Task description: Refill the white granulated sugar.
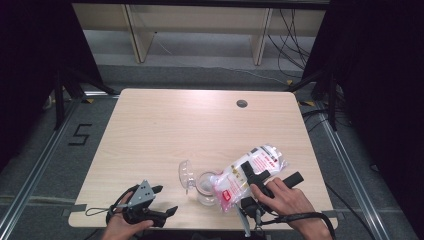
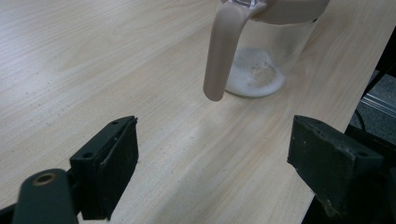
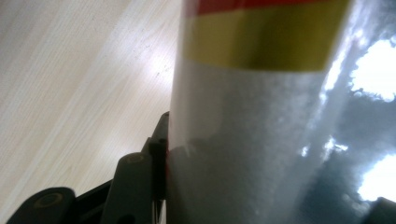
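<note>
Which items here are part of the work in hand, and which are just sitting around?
In use:
- clear plastic bag of white powder with red print, clamped in the right gripper and tilted over the container
- clear plastic container with hinged lid open, some white powder at its bottom
- left gripper, open, resting nearby

Just there:
- light wooden table
- dark round grommet

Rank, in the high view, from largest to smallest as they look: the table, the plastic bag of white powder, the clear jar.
1. table: by far the largest.
2. plastic bag of white powder, held tilted over the jar.
3. clear jar: smallest, partly hidden by the bag.
</note>
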Tool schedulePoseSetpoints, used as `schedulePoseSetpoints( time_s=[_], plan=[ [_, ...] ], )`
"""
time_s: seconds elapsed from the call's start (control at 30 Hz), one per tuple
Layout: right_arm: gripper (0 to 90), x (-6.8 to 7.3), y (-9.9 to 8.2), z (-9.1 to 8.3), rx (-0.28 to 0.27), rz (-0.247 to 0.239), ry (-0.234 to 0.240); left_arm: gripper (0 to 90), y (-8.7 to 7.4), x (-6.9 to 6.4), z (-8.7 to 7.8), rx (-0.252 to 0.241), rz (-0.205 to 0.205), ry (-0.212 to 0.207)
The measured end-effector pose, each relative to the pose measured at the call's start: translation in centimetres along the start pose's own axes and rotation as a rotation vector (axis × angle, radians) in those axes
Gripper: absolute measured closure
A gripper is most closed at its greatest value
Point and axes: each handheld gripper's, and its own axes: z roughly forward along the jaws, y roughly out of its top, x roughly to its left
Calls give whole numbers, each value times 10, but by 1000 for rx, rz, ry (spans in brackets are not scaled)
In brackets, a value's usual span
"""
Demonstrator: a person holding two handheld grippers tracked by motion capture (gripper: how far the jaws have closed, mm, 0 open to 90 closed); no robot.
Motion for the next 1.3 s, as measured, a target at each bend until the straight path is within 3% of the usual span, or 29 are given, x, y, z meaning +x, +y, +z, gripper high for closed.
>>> schedulePoseSetpoints(
  time_s=[0.07,0.23,0.33,0.53,1.3],
  plan=[
    [557,0,0,0,2,3,2,158,0,-2,1,-26,-23,-10],
    [558,-1,0,0,1,6,-1,158,0,0,0,4,0,0],
    [558,-1,0,0,5,5,0,158,0,-2,1,-21,-22,-12],
    [559,0,0,0,5,5,-2,158,0,-2,2,-29,-22,-14],
    [563,2,-2,-1,8,22,11,158,1,-2,3,-20,-20,-19]
  ],
)
